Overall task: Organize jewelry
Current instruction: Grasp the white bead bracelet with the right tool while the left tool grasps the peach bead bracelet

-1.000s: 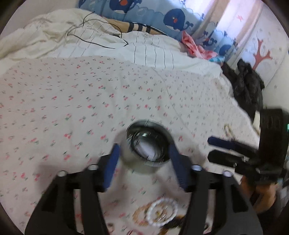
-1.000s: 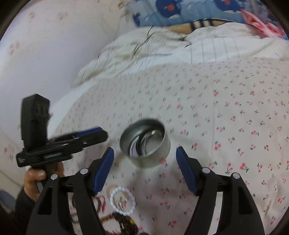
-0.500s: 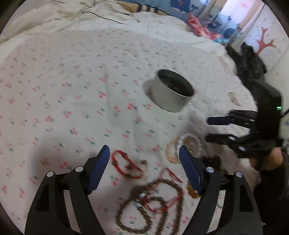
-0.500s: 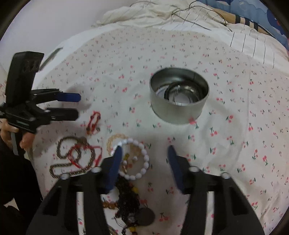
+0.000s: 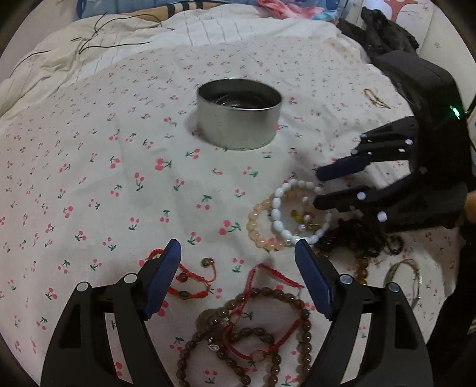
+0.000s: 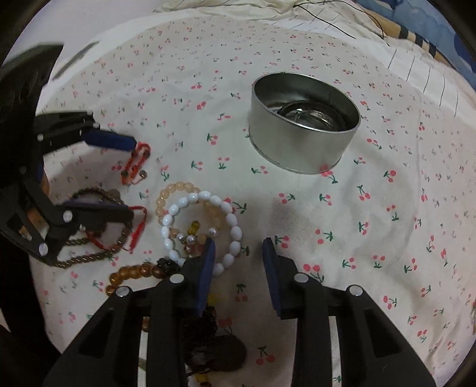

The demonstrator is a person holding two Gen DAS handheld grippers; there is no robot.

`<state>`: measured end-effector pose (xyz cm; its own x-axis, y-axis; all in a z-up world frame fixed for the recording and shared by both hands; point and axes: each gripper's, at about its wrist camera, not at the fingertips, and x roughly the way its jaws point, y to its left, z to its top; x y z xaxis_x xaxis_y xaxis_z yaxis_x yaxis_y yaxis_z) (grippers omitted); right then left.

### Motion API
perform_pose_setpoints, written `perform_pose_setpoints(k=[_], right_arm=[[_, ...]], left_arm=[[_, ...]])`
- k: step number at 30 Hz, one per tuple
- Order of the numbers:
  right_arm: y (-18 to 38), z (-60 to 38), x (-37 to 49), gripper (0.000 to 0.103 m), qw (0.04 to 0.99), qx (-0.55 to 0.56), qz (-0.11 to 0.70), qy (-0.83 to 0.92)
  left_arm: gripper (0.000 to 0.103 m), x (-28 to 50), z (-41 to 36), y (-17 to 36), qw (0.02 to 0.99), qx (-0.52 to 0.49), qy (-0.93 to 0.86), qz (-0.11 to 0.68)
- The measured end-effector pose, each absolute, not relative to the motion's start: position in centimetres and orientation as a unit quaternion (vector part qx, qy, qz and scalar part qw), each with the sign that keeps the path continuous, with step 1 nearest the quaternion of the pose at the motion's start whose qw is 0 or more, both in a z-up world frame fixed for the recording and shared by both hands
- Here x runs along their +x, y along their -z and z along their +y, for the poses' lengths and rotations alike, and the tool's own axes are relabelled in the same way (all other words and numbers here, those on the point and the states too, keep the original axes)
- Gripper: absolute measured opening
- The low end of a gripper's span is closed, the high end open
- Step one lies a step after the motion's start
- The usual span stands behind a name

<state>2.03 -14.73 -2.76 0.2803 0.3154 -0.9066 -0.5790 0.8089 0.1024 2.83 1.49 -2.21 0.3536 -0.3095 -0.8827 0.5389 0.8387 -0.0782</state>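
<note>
A round metal tin [image 5: 239, 112] [image 6: 303, 120] with a silver bangle inside stands on the cherry-print sheet. Bracelets lie scattered near me: a white bead bracelet [image 5: 278, 212] [image 6: 232, 221] over a peach bead one [image 5: 256, 226] [image 6: 175, 189], a red cord bracelet [image 5: 190, 282] [image 6: 135, 162], brown bead strands [image 5: 247, 333] [image 6: 98, 238], and dark and amber beads [image 5: 357, 238] [image 6: 134, 272]. My left gripper [image 5: 238, 277] [image 6: 125, 175] is open and empty, low over the red cord and brown beads. My right gripper [image 6: 238, 262] [image 5: 318, 187] is open and empty, its jaws astride the white bracelet's near-right rim.
A thin silver chain piece [image 5: 404, 277] lies at the right. A small gold chain [image 5: 376, 98] lies beyond the tin. Rumpled white bedding with a black cable [image 5: 113, 44] and dark clothes [image 5: 383, 26] lie at the far side.
Both grippers pulled back from the tin and dropped toward the jewelry pile. The left one let go of the tin, which now stands on the sheet. The right jaws narrowed around the white bracelet.
</note>
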Motion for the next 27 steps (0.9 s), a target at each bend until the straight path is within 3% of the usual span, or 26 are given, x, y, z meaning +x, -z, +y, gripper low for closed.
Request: perform_pose_setpoints(k=[1, 5, 17, 23, 27], right_arm=[[3.1, -14.2, 1.9, 0.033, 0.793, -0.142, 0.525, -0.276], [3.2, -12.4, 1.1, 0.008, 0.805, -0.216, 0.495, -0.246], [3.1, -16.8, 3.0, 0.008, 0.805, -0.183, 0.524, -0.208], [3.9, -16.4, 3.7, 0.009, 0.799, -0.178, 0.532, -0.215], [4.2, -16.6, 3.9, 0.009, 0.798, -0.172, 0.534, -0.218]], left_arm=[[0.075, 3.0, 1.4, 2.4, 0.814, 0.112, 0.259, 0.507], [0.075, 3.5, 1.1, 2.9, 0.817, 0.130, 0.241, 0.508], [0.075, 2.9, -2.5, 2.7, 0.818, 0.158, 0.279, 0.478], [0.074, 3.9, -2.9, 4.9, 0.797, 0.158, 0.267, 0.518], [0.063, 4.8, -2.0, 5.0, 0.798, 0.116, 0.261, 0.530]])
